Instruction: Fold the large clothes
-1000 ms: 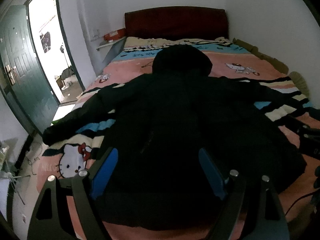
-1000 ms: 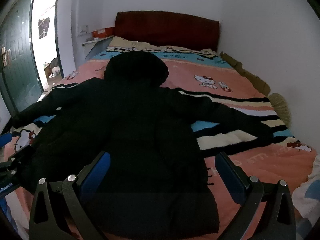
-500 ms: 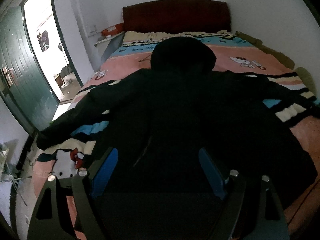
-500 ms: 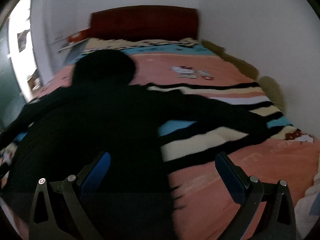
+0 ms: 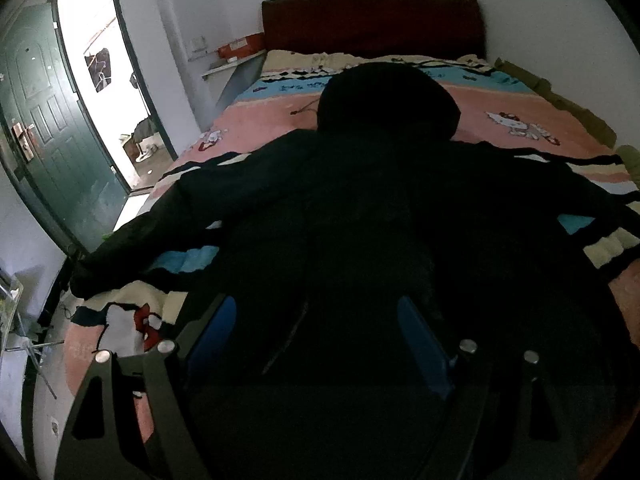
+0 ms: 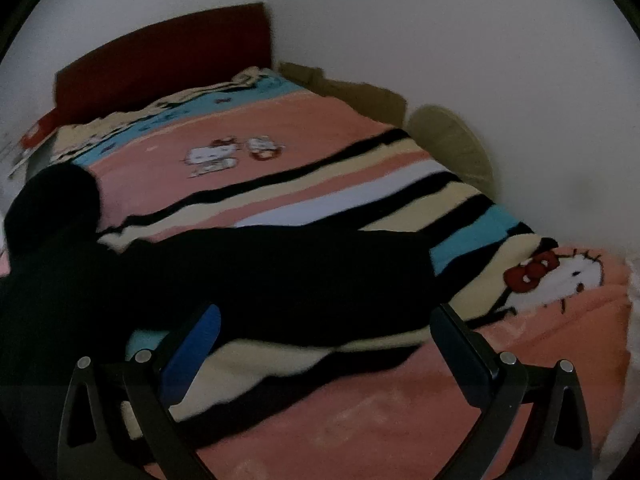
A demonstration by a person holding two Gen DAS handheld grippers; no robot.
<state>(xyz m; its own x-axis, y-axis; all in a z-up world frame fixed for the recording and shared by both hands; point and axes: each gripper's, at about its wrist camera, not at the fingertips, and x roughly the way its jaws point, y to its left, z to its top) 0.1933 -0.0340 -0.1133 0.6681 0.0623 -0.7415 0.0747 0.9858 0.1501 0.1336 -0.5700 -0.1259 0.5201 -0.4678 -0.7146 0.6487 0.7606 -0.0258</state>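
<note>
A large black hooded jacket (image 5: 360,220) lies spread flat on the bed, hood (image 5: 388,100) toward the headboard, both sleeves stretched out sideways. My left gripper (image 5: 316,320) is open and empty, low over the jacket's lower body. My right gripper (image 6: 324,320) is open and empty, over the jacket's right sleeve (image 6: 280,264), which runs across the striped blanket. In the right wrist view the hood (image 6: 52,204) shows at the far left.
A pink, striped cartoon-cat blanket (image 6: 360,152) covers the bed. A dark red headboard (image 5: 372,20) stands at the far end. White wall runs along the bed's right side (image 6: 480,60). A green door (image 5: 44,120) stands open on the left, beside a small wall shelf (image 5: 232,64).
My right gripper has swung right, from the jacket's body toward its right sleeve. My left gripper has moved forward and lower over the jacket's body. Both stay open.
</note>
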